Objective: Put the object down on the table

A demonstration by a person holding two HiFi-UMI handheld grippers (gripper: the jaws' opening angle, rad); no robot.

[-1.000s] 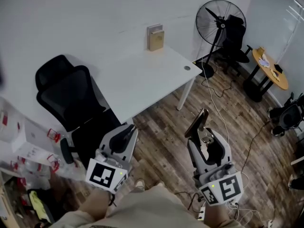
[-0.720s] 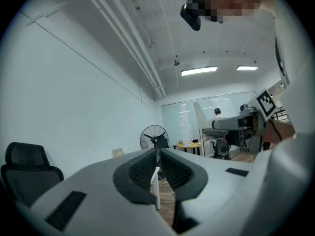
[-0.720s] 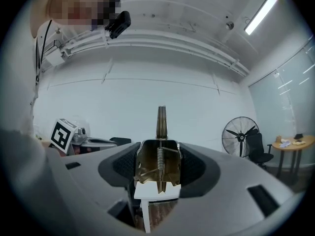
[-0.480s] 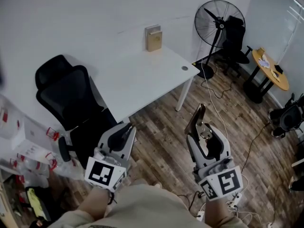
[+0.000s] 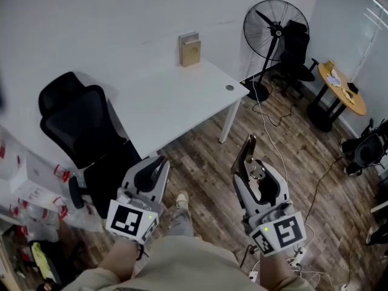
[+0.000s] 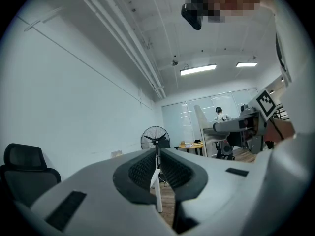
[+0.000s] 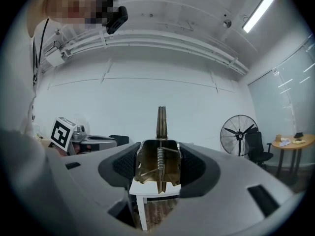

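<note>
Well short of white table (image 5: 176, 102): right gripper (image 5: 255, 176) pinches brass spring clip (image 5: 247, 153); left gripper (image 5: 155, 167) pressed together, empty. Best carry clip level over table, lower, then release.

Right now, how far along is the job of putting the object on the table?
Done: the right gripper is shut on a brass clip. In hand: the clip is held over the wood floor, short of the white table. Left to do: bring it over the tabletop, set it down and let go. The left gripper is shut and empty.
</note>
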